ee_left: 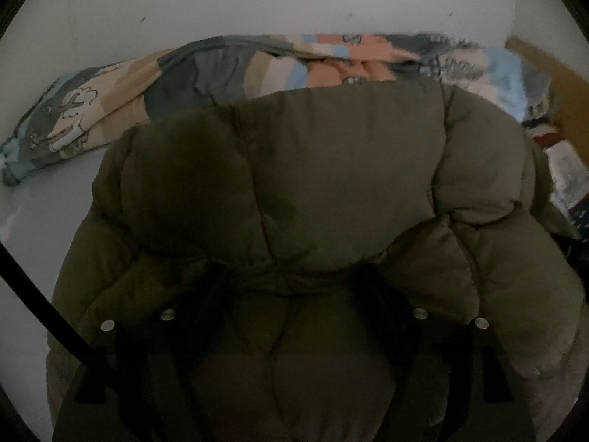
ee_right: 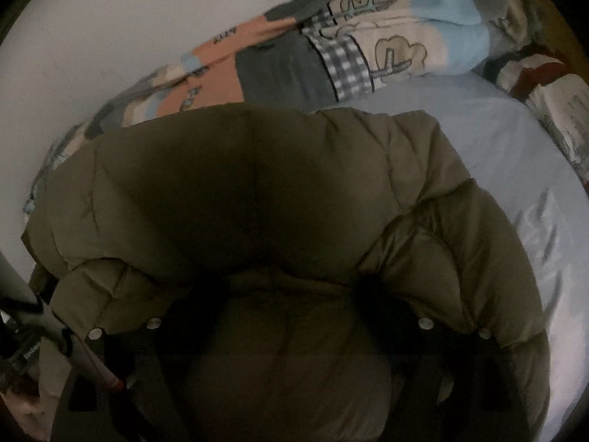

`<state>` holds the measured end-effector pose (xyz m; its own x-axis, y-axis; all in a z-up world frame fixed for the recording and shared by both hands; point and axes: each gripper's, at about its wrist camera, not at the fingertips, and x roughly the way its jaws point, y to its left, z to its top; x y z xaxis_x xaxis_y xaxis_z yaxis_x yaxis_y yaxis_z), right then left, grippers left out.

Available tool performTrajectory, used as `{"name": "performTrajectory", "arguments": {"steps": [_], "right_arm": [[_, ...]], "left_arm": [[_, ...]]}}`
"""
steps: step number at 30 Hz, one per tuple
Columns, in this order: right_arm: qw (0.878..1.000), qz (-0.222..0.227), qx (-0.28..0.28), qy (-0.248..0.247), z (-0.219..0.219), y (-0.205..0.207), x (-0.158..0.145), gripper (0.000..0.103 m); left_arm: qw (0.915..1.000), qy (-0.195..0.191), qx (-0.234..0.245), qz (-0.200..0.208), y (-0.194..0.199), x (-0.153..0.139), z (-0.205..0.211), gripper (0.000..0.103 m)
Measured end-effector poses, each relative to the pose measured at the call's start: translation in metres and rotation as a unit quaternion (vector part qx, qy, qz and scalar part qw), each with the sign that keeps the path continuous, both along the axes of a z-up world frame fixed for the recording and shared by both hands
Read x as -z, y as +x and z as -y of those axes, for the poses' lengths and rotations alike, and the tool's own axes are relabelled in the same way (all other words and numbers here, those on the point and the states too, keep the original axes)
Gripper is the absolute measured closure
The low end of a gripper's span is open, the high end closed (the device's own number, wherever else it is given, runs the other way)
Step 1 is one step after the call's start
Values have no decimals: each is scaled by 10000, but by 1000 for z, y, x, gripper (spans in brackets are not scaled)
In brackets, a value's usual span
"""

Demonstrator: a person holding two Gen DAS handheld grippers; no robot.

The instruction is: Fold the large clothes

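Filling most of both wrist views, an olive-green puffer jacket (ee_left: 294,169) lies bunched on a bed whose pale blue sheet (ee_right: 489,140) shows at the right of the right wrist view and at the left edge of the left wrist view. In the left wrist view the left gripper (ee_left: 294,276) sits at the lower centre of the frame, its two dark fingers (ee_left: 217,287) spread wide apart with a thick quilted fold of the jacket bulging over their tips and padded fabric lying between them; whether they actually pinch the cloth cannot be told, since the tips are buried under the fold. The right wrist view shows the same arrangement: the right gripper (ee_right: 294,283) at lower centre, fingers (ee_right: 371,294) wide apart, tips hidden beneath a rolled edge of the jacket, so its grip cannot be told either. Behind the jacket, along the upper part of both frames, a patchwork quilt (ee_right: 331,59) in peach, grey, cream, light blue and gingham with outlined tree shapes lies crumpled against a plain white wall (ee_left: 184,7). More patterned bedding (ee_right: 552,103) is heaped at the right edge of the right wrist view. A black cable (ee_left: 40,302) crosses the lower left of the left wrist view. Both pictures are dim and somewhat blurred
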<state>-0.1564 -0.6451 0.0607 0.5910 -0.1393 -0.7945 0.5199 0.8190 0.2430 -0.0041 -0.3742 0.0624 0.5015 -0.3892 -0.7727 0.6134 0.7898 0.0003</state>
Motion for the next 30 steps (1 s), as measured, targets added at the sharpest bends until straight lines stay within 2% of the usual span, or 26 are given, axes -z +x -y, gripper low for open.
{"name": "performTrajectory", "arguments": {"steps": [3, 4, 6, 8, 10, 13, 15, 17, 20, 22, 26, 28, 30], "right_arm": [[9994, -284, 56, -184, -7, -4, -15, 21], [9997, -209, 89, -92, -10, -13, -24, 26], [9991, 345, 17, 235, -21, -44, -52, 26], [9979, 627, 40, 147, -36, -81, -74, 26], [9972, 739, 115, 63, -53, -108, -85, 26], [9962, 816, 217, 231, -87, -147, -90, 27], [9968, 709, 285, 235, -111, -164, -89, 36], [9972, 626, 333, 226, -134, -177, -87, 52], [9959, 742, 495, 150, -157, -195, -88, 57], [9961, 746, 472, 1, -168, -195, -86, 57], [9942, 932, 393, -357, -171, -180, -79, 57], [9944, 893, 328, -462, -168, -165, -67, 57], [9958, 797, 257, -366, -164, -148, -53, 57]], "left_arm": [[9994, 315, -52, -139, -2, -6, 1, 29], [9993, 247, -169, -245, -6, -15, -9, 30], [9991, -141, -155, -358, -21, -33, -28, 30], [9986, -438, -111, -270, -50, -55, -54, 30], [9988, -461, -159, -86, -76, -69, -75, 29], [9985, -382, -374, -116, -113, -77, -109, 29], [9971, -500, -545, -151, -140, -80, -137, 29], [9955, -589, -743, -62, -158, -83, -156, 29], [9929, -630, -1005, 110, -168, -82, -171, 29], [9919, -627, -1076, 255, -169, -83, -172, 29], [9933, -573, -887, 467, -166, -73, -160, 29], [9954, -417, -756, 415, -158, -65, -150, 29], [9962, -214, -723, 435, -148, -54, -140, 29]]}}
